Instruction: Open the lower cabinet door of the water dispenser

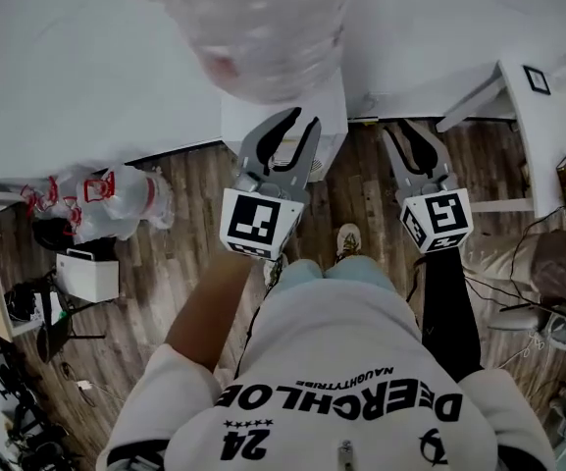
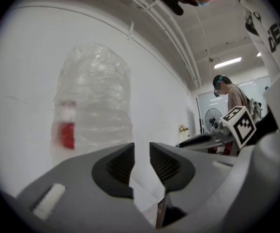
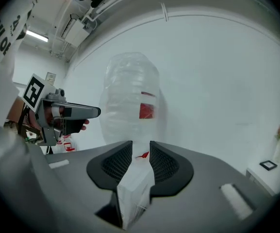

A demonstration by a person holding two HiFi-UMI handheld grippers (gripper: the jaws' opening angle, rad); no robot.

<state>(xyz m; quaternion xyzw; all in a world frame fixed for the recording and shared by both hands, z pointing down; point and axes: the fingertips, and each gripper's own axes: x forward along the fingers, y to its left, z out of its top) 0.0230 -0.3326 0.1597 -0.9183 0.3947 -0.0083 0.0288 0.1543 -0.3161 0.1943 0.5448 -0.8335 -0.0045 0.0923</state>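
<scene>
Person's white shirt (image 1: 341,381) fills the near edge of the head view and cuts off both arms. Just ahead of it, both grippers are held out toward the water dispenser (image 1: 238,126). Left gripper (image 1: 299,124) has its tips over the dispenser's front edge, contact unclear. Its jaws are apart and released, nothing gripped. In the left gripper view (image 2: 142,152) only a thin strip of the white dispenser body (image 2: 144,191) shows in the gap. Right gripper (image 1: 408,133) sits just right of the dispenser's front. Its pads stand apart and press on nothing. In the right gripper view (image 3: 140,152) the gap frames the dispenser body (image 3: 135,188) and a small red tap (image 3: 142,155). Lower cabinet door can't be made out: from above it's hidden under the dispenser's top, and in the gripper views the jaw bodies block it. Dispenser stands upright, long axis vertical, front facing the person, back against the white wall (image 1: 86,57). Water bottle (image 1: 263,27) on top is blurry, clear with a red label (image 3: 147,110), and partly cut off at the head view's top edge. Left of the dispenser a white bag with red straps (image 1: 116,199) lies on the wood floor (image 1: 184,263). Well right of it stands a white desk (image 1: 547,135). Far behind, in the left gripper view, are another person (image 2: 232,98) and a fan (image 2: 211,119).
</scene>
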